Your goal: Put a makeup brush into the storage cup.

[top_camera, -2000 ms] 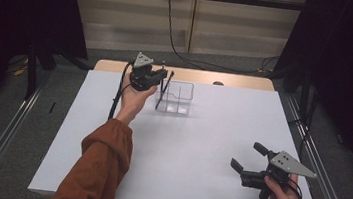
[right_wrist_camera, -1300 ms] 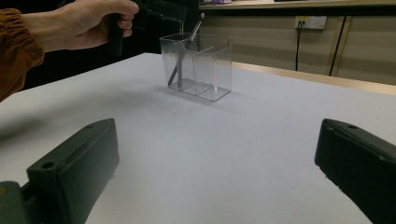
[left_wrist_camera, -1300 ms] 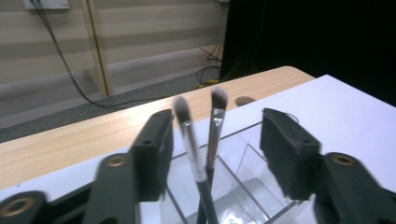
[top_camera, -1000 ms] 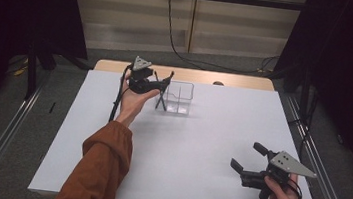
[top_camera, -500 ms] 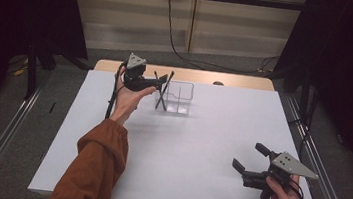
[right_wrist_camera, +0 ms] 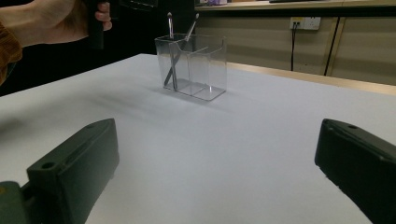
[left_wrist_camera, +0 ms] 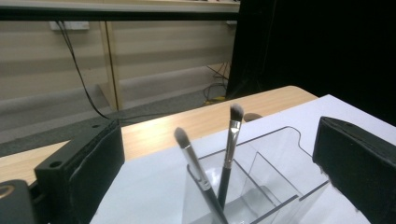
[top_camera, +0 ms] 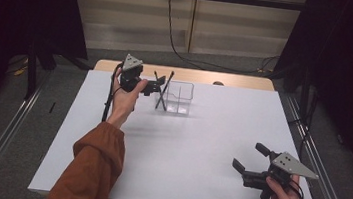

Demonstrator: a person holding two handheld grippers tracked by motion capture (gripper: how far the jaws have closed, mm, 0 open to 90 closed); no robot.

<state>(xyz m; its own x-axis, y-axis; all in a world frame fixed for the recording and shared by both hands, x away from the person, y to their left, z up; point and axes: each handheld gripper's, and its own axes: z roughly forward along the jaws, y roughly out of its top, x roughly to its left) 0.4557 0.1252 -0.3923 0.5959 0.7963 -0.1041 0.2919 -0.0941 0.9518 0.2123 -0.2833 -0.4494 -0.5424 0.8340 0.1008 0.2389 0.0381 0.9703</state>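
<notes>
A clear acrylic organizer (top_camera: 178, 99) stands on the white table (top_camera: 183, 150) near its far edge. Two dark makeup brushes (top_camera: 161, 92) lean crossed in its left compartment, bristles up. My left gripper (top_camera: 156, 86) hovers just left of them, open, with nothing between its jaws. In the left gripper view the brushes (left_wrist_camera: 229, 140) and the organizer (left_wrist_camera: 280, 182) sit between the wide-apart jaws of the left gripper (left_wrist_camera: 217, 175). My right gripper (top_camera: 248, 156) rests low at the near right, open and empty. The right gripper view shows the organizer (right_wrist_camera: 201, 65) far ahead of the right gripper (right_wrist_camera: 219, 172).
A wooden strip (top_camera: 237, 81) runs along the table's far edge, with grey floor and cables behind it. Metal rails (top_camera: 318, 161) flank the table on both sides. The person's left hand (right_wrist_camera: 60, 18) appears at the top left of the right gripper view.
My left gripper has drawn back to the left, away from the organizer, and both brushes now stand crossed in it. The right gripper has hardly moved.
</notes>
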